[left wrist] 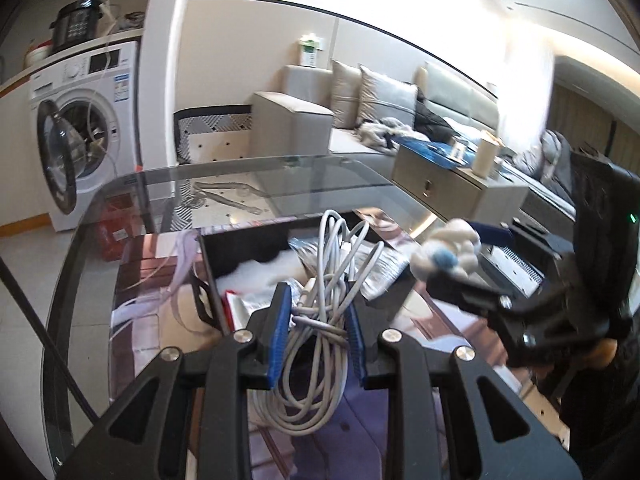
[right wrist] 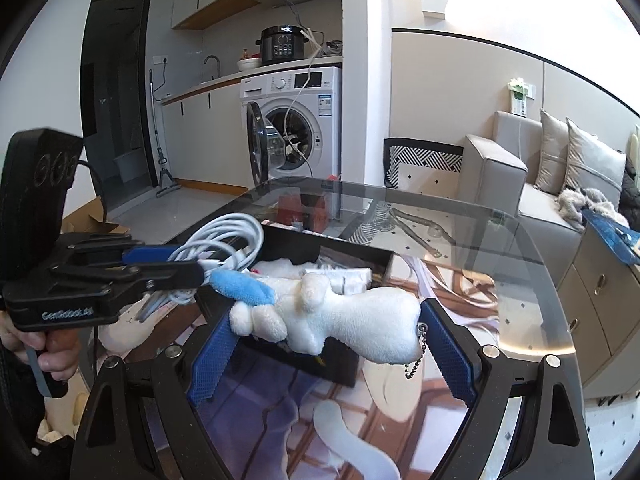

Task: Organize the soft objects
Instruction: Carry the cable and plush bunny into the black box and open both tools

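My left gripper (left wrist: 318,300) is shut on a coiled bundle of white cable (left wrist: 320,264), which hangs above a black box (left wrist: 240,248) on the glass table. The right wrist view shows that gripper (right wrist: 180,260) at the left with the cable coil (right wrist: 224,236) over the box's left end. My right gripper (right wrist: 326,320) holds a white plush toy (right wrist: 352,312) with a blue ear lengthwise between its wide-set blue pads (right wrist: 448,352), just above the box's near wall (right wrist: 320,364). In the left wrist view, the right gripper (left wrist: 460,256) and plush toy (left wrist: 444,248) are to the right of the box.
The box holds white soft items and silver packets (left wrist: 380,268). The glass table (left wrist: 240,184) has a rounded far edge. Beyond it stand a washing machine (right wrist: 296,120) with its door open, a grey sofa (right wrist: 520,184) and a low cabinet (left wrist: 452,188). A person's hand (right wrist: 52,356) grips the left tool's handle.
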A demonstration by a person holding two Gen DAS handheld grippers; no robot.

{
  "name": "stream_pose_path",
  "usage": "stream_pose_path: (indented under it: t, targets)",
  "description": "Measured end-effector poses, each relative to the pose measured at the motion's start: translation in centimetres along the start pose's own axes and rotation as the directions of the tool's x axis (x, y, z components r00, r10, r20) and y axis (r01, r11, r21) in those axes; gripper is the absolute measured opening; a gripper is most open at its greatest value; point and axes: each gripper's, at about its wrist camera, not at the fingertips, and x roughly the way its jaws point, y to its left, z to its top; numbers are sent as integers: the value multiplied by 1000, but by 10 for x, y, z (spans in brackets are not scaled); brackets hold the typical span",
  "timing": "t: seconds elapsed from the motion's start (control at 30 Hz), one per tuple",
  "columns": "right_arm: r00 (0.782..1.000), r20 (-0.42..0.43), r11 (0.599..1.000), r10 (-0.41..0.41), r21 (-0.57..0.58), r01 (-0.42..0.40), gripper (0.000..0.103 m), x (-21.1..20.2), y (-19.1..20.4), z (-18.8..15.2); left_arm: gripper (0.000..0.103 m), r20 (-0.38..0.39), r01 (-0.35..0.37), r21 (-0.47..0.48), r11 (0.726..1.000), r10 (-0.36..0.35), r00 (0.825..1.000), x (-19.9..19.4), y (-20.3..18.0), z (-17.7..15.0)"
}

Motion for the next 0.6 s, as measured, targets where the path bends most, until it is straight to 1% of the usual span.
stream_pose_path:
  t: [0.07, 0.2, 0.37, 0.6]
  targets:
    - [1000, -6, 1000, -7, -14, 7, 90, 9, 3, 4, 25, 5, -9, -26, 1000, 9, 1000, 7, 7, 6]
    - [999, -22, 997, -47, -60, 46, 90, 28, 10, 10, 25, 6, -26, -53, 998, 26, 1000, 20, 15, 14]
    - [998, -42, 994, -52, -97, 48, 90, 47, 15, 13, 25, 8, -36, -93, 995, 37, 999, 35, 26, 19]
    - [996, -63, 990, -65, -132, 56, 90, 72, 18, 15, 25, 1, -38, -99, 994, 39, 999, 50, 33, 23]
